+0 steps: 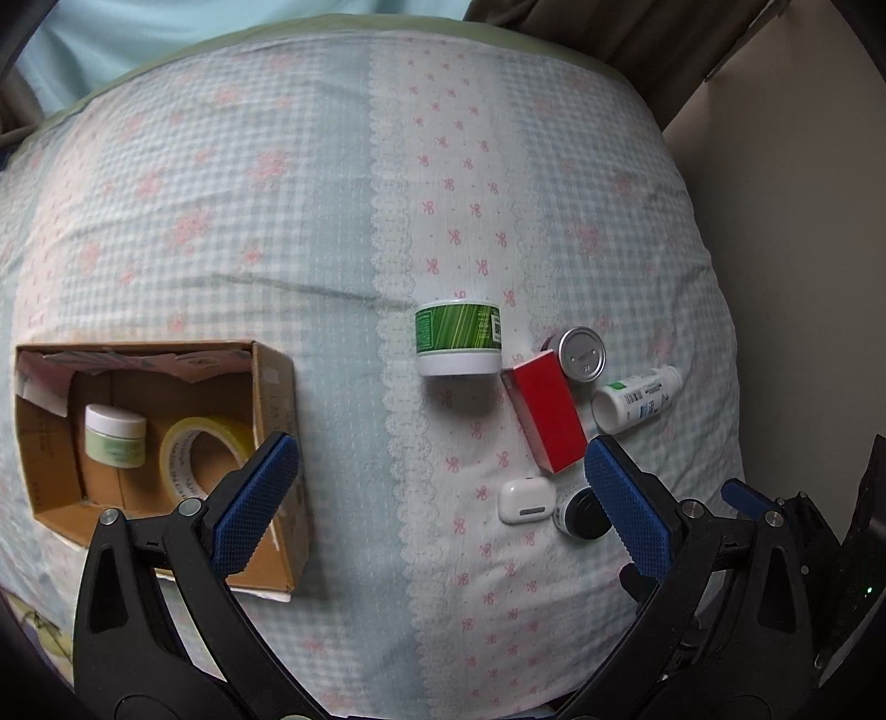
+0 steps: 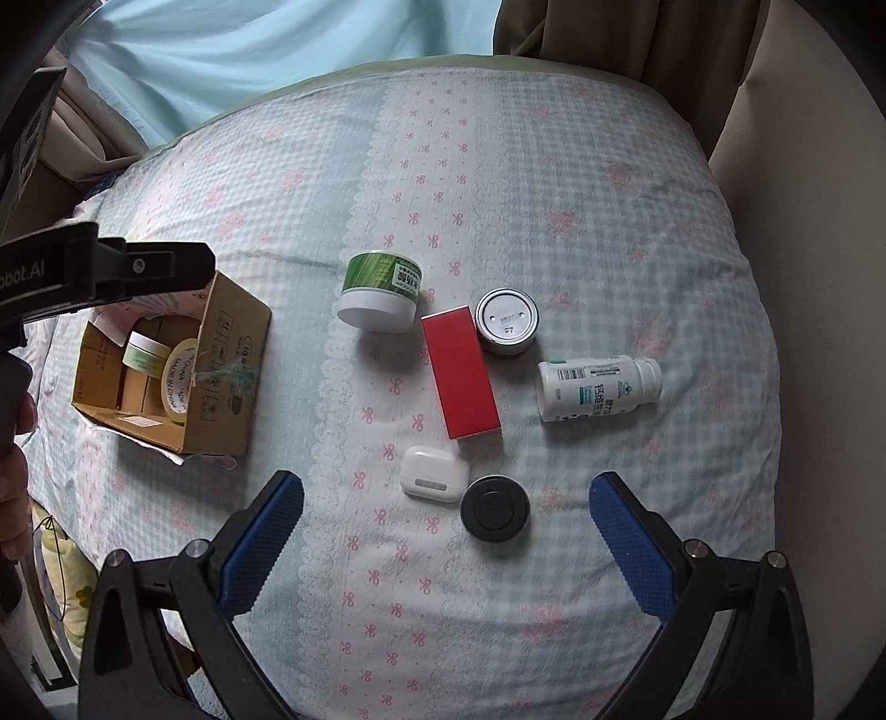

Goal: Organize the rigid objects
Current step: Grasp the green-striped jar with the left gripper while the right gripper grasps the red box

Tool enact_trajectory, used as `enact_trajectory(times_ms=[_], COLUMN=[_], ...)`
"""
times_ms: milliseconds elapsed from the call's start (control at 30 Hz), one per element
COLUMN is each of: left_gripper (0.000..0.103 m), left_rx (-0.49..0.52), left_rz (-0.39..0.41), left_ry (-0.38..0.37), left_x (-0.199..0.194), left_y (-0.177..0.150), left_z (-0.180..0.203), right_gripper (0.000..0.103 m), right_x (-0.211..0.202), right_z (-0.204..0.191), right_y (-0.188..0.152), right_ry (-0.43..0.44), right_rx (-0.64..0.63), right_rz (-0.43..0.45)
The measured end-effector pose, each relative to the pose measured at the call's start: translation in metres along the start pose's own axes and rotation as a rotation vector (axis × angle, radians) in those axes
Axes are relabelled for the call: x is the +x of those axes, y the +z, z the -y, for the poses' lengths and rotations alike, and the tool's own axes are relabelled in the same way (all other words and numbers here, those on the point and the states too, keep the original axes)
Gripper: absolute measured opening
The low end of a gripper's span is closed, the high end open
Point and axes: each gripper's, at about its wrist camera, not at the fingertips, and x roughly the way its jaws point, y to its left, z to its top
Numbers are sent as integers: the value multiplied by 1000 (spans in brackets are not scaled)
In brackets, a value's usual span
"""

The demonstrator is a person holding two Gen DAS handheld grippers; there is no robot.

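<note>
A cardboard box sits on the left of the bed and holds a small green jar and a tape roll. On the bedspread lie a green-labelled jar, a red box, a metal tin, a white bottle, a white earbud case and a black round lid. My left gripper is open and empty. My right gripper is open and empty, above the earbud case and black lid.
The bed has a blue checked cover with pink bows. A wall and brown curtain stand on the right. The left gripper's body shows above the box in the right wrist view.
</note>
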Motion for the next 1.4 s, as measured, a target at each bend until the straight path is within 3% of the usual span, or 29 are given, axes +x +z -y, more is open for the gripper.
enact_trajectory(times_ms=[367, 500, 633, 700, 867, 933, 1100, 1400], left_gripper=[99, 98, 84, 82, 77, 69, 69, 69], left_rx=[17, -2, -41, -70, -123, -121, -101, -80], left_rz=[-137, -180, -230, -243, -254, -255, -245, -198], left_ry=[1, -20, -54, -67, -87, -104, -104, -93], left_x=[117, 145, 170, 179, 190, 194, 194, 165], left_y=[48, 56, 58, 59, 60, 61, 62, 58], left_z=[12, 7, 2, -3, -10, -9, -4, 0], right_gripper=[98, 86, 83, 75, 72, 62, 41, 40], right_x=[88, 118, 140, 148, 161, 165, 176, 155], right_z=[-8, -10, -10, -11, -10, -12, -20, -15], right_y=[22, 26, 29, 29, 32, 34, 39, 36], right_ry=[-98, -103, -62, -59, -37, -51, -100, -58], right_rx=[-91, -120, -120, -119, -89, -90, -72, -45], right_rz=[-16, -37, -53, -62, -70, -76, -103, -101])
